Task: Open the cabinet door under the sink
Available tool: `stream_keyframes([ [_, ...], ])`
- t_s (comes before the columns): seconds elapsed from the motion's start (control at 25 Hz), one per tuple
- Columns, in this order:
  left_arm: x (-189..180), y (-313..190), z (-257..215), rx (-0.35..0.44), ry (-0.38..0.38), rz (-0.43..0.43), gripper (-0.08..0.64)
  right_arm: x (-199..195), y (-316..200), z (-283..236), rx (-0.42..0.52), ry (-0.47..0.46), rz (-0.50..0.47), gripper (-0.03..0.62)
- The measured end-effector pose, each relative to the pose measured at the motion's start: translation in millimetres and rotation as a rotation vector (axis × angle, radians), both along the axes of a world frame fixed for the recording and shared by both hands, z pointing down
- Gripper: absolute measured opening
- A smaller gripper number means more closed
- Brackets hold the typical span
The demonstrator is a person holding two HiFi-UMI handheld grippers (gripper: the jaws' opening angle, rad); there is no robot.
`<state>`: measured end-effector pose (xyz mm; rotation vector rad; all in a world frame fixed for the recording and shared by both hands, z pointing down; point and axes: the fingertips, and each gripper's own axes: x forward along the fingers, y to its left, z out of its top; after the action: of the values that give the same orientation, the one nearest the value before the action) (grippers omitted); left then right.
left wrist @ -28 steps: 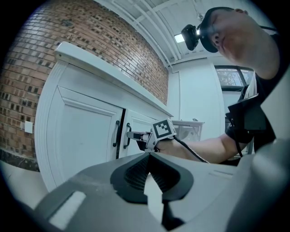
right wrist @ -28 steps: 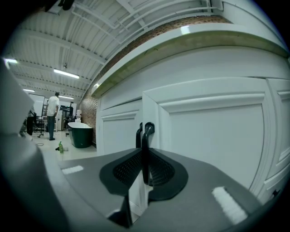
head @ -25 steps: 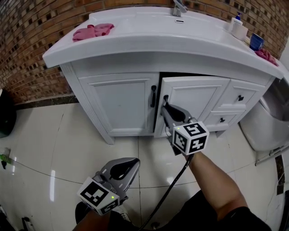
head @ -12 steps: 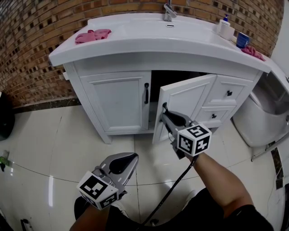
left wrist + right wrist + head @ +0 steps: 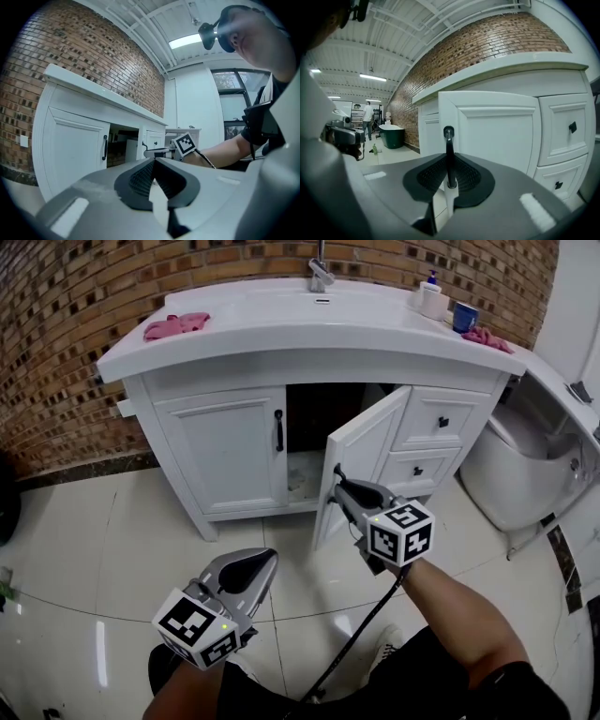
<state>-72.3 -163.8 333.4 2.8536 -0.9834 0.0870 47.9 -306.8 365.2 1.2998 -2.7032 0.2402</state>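
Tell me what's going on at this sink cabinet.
A person is working with a pair of handheld tongs in each hand. The right tongs are clamped on the black handle of the right cabinet door under the sink. That door stands swung well open, showing the dark interior. The left tongs hang low over the floor, shut and empty. The left door is closed.

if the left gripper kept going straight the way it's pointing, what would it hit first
Probably the open white cabinet door near its black handle, which the right gripper grips. The left gripper points that way across the glossy white floor tiles; depth is unclear.
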Motion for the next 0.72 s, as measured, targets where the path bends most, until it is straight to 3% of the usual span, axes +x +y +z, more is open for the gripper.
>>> stream_keyframes([
  [0.72,54.9,29.5,-14.2,0.019,0.017,0.07,0.006,97.7,55.8,0.8,0.017,0.032,0.112,0.043],
])
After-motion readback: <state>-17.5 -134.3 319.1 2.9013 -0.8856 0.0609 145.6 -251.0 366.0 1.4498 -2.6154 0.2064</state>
